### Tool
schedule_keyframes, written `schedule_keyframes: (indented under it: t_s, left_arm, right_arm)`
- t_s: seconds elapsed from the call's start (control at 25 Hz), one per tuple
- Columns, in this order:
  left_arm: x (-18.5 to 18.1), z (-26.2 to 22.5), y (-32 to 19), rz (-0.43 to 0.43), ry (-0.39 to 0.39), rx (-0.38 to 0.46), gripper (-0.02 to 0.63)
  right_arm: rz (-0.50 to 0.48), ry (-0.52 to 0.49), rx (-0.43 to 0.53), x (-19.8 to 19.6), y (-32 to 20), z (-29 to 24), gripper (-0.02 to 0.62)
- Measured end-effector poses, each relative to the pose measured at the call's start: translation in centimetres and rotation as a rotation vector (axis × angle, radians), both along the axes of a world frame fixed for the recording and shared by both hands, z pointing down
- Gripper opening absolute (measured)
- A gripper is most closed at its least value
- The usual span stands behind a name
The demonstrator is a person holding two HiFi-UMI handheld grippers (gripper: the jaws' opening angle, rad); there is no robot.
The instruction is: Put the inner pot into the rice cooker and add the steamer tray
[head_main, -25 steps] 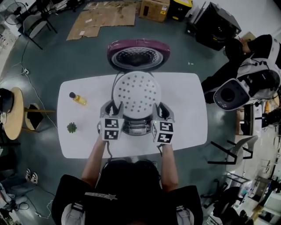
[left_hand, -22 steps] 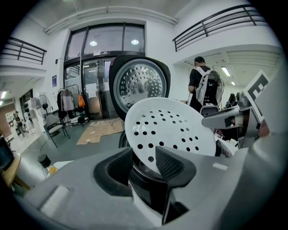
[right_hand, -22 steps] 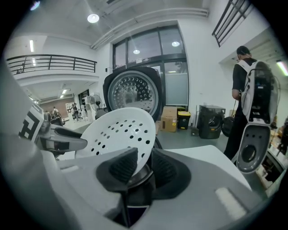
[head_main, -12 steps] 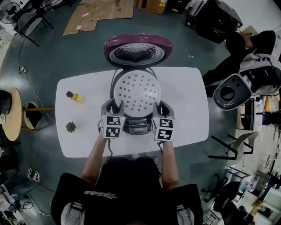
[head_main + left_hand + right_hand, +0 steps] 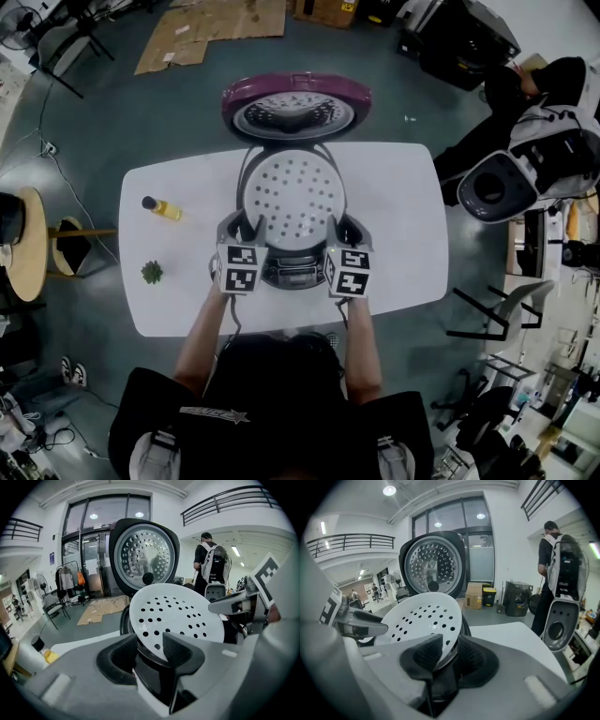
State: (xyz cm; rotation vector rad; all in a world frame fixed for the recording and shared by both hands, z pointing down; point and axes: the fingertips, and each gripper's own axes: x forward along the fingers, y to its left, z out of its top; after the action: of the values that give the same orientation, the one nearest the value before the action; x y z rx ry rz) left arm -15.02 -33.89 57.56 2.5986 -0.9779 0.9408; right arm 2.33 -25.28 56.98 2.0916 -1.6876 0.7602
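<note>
Steamer tray (image 5: 292, 199) is lying between the two tongs, its white perforated disc facing up over the open mouth of the rice cooker (image 5: 292, 272). Nearest, the left tongs (image 5: 149, 646) are gripping its left rim and the right tongs (image 5: 449, 651) are gripping its right rim, pads closed on the thin edge. Beyond the tongs, the cooker's lid (image 5: 295, 105) is standing raised at the far edge of the desk (image 5: 394, 225).

Bright ceiling light (image 5: 389, 490) — dark, warped fisheye edges.
</note>
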Motion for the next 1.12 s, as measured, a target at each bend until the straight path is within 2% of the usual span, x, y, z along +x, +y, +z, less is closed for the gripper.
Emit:
schedule_keyframes:
  t_s: [0.24,0.28,0.32,0.8,1.0,1.12]
  left_arm:
    - [-0.2,0.2,0.2,-0.012,-0.01,0.004,0.187]
    - [-0.1,0.2,0.2,-0.009,-0.007,0.003,0.213]
    - [0.0,0.2,0.3,-0.006,-0.004,0.002,0.219]
    - [0.0,-0.6,0.1,0.002,0.018,0.029,0.219]
    - [0.1,-2.9,0.0,-0.012,0.059,0.078,0.22]
    - [0.1,-5.0,0.2,-0.017,0.093,0.124,0.219]
  right_arm:
    - [0.001,-0.006,-0.002,-0.1,0.3,0.1,0.108]
    - [-0.001,-0.009,0.0,-0.1,0.3,0.0,0.154]
    - [-0.002,-0.011,0.003,0.0,0.2,0.0,0.161]
    - [0.005,0.005,0.042,0.1,0.0,-0.9,0.161]
    - [0.005,0.022,0.077,0.1,0.3,-2.8,0.161]
    - [-0.004,0.044,0.141,-0.1,0.5,-5.0,0.161]
